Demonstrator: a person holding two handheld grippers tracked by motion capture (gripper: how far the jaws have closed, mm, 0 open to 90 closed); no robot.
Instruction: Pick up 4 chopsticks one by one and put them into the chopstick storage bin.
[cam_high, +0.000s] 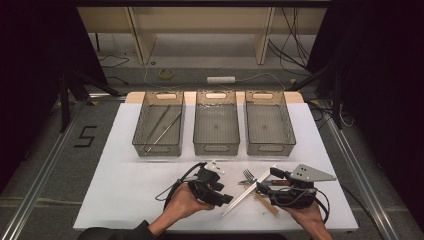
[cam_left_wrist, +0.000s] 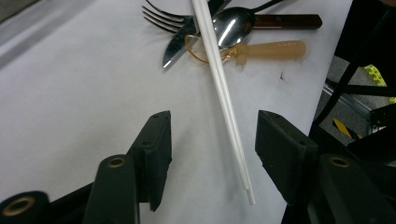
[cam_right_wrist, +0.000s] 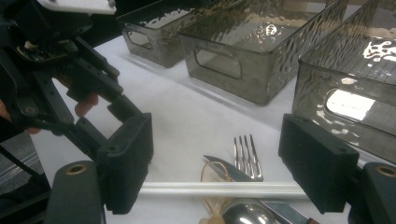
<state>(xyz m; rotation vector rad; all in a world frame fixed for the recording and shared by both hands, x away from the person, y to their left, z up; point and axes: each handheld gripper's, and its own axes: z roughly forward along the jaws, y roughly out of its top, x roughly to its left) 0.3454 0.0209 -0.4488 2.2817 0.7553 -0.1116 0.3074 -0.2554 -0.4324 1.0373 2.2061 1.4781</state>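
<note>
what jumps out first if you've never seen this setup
Two hand-held grippers, the left gripper and the right gripper, both open, meet over a small heap of cutlery at the table's near edge, with the white chopsticks between the left one's jaws. Behind stand three smoky bins in a row.

You have open desk (cam_high: 125, 180) along the left edge and across the middle strip. Three bins (cam_high: 216, 129) wall off the far edge. Near the right front corner, the cutlery pile (cam_high: 250, 180) and white chopsticks (cam_high: 245, 192) block your path.
</note>
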